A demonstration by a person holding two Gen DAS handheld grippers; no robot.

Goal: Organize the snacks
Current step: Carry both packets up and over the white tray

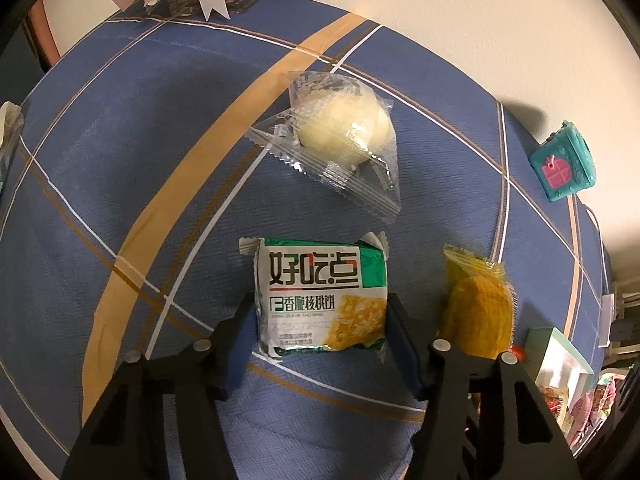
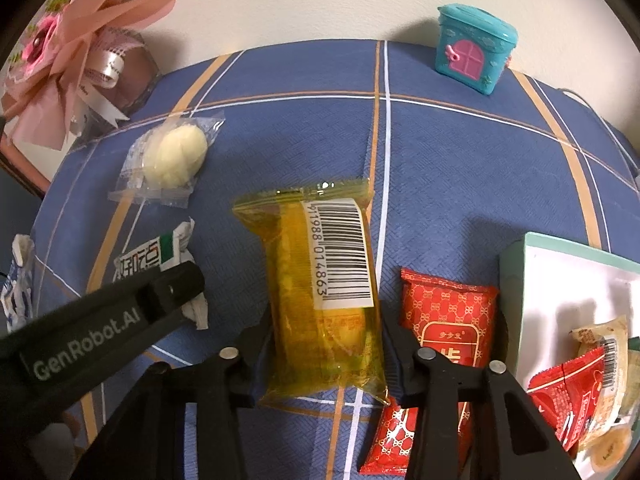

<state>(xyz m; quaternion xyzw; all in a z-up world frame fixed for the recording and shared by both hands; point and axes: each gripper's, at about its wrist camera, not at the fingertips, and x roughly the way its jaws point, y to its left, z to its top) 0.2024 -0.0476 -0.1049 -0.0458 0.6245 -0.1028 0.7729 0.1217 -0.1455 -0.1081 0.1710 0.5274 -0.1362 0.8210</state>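
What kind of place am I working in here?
Probably a home room, not a shop: a table under a blue plaid cloth against a plain wall, with a pink ribbon bouquet, a teal toy house and loose snack packets.

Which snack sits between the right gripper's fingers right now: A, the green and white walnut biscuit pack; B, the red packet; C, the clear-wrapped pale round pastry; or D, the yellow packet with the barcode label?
D: in the right wrist view the right gripper has its fingers closed on both sides of the yellow packet.
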